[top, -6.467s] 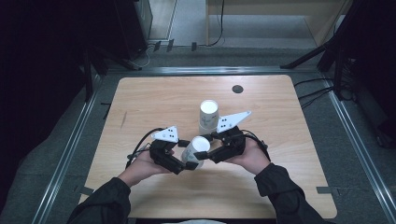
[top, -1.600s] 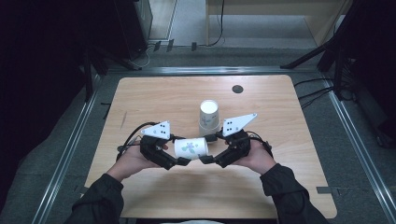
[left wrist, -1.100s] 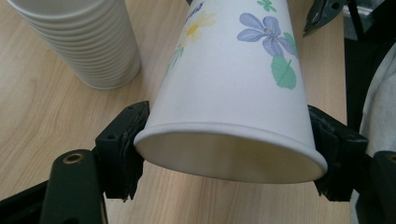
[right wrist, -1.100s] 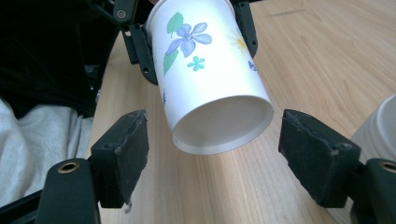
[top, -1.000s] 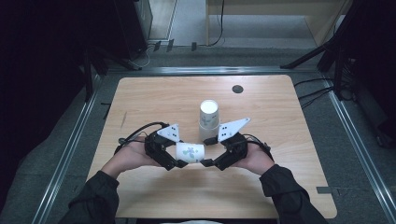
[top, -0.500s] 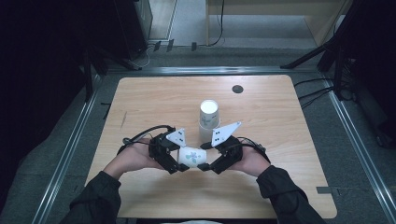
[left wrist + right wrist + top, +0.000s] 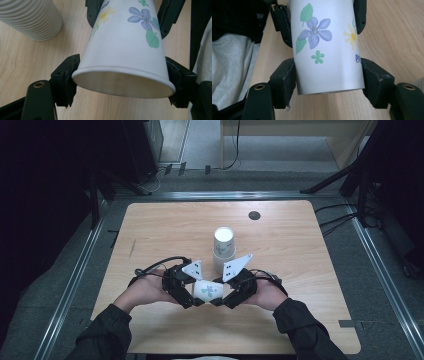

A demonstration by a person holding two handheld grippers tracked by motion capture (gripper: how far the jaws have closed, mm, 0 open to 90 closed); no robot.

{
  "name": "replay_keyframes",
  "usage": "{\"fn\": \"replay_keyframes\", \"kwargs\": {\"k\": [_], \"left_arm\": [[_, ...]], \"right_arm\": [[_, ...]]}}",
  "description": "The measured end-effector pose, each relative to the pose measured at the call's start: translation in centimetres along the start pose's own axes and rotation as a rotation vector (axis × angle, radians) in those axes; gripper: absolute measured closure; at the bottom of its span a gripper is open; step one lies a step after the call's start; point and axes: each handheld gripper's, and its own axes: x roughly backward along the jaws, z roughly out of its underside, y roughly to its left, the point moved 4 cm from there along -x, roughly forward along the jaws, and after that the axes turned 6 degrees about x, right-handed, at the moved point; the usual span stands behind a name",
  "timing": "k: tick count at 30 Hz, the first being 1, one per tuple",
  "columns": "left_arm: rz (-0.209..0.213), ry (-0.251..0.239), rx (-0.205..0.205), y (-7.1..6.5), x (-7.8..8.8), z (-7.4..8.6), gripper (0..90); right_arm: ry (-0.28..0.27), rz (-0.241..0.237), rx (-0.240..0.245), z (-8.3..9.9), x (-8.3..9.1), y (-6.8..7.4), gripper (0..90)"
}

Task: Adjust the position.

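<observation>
A white paper cup with painted flowers (image 7: 207, 290) lies on its side just above the table, held between both grippers near the front edge. My left gripper (image 7: 196, 296) is shut on its rim end; the left gripper view shows the cup (image 7: 125, 50) with its open mouth toward the camera and a pad pressing each side. My right gripper (image 7: 222, 295) grips the base end. Its jaws have just been closing, and the right gripper view shows both pads pressed on the cup (image 7: 327, 50).
A stack of ribbed white cups (image 7: 224, 247) stands upside down just behind the grippers, and the stack (image 7: 32, 20) is also at the top left of the left gripper view. The wooden table (image 7: 300, 270) has a small black round hole (image 7: 254, 215) at the back.
The two grippers have drawn closer together around the flowered cup. The right jaws have closed onto its base end.
</observation>
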Motion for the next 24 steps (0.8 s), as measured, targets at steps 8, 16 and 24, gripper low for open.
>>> {"fn": "replay_keyframes", "kwargs": {"k": [8,16,24], "left_arm": [[0.004,-0.07,0.026,0.3,0.5,0.0,13.3],[0.046,-0.201,0.096,1.1,1.9,0.3,13.3],[0.065,-0.335,0.191,1.7,2.5,1.0,13.5]], "right_arm": [[-0.025,0.017,0.002,-0.2,0.6,-0.2,34.1],[-0.108,0.03,-0.034,-0.3,2.4,-0.9,34.1],[-0.175,0.047,-0.056,-0.4,3.8,-1.2,34.0]]}}
